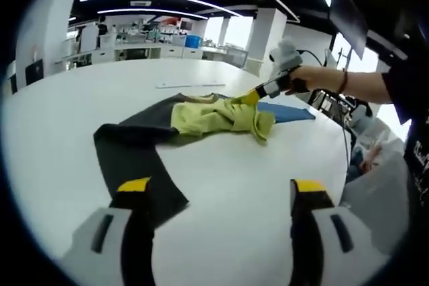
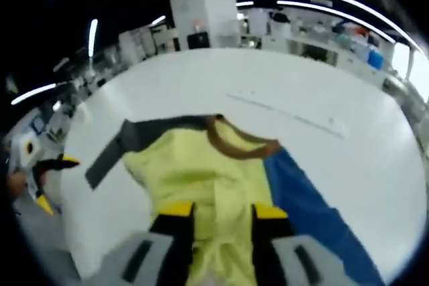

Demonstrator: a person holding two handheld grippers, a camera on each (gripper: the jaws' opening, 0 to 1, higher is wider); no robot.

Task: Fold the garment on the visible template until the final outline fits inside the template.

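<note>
one fold barely begun: your right gripper (image 2: pixel 221 216) is clamped on the yellow-and-grey garment (image 1: pixel 194 122), which lies bunched half over the blue template (image 2: pixel 315 209) on the white table (image 1: pixel 241 179), your left gripper (image 1: pixel 221 189) hangs apart, so most folds remain.

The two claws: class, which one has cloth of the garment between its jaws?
The right claw: its yellow-tipped jaws pinch the garment's yellow-green part. The left claw stands open over bare white table.
</note>
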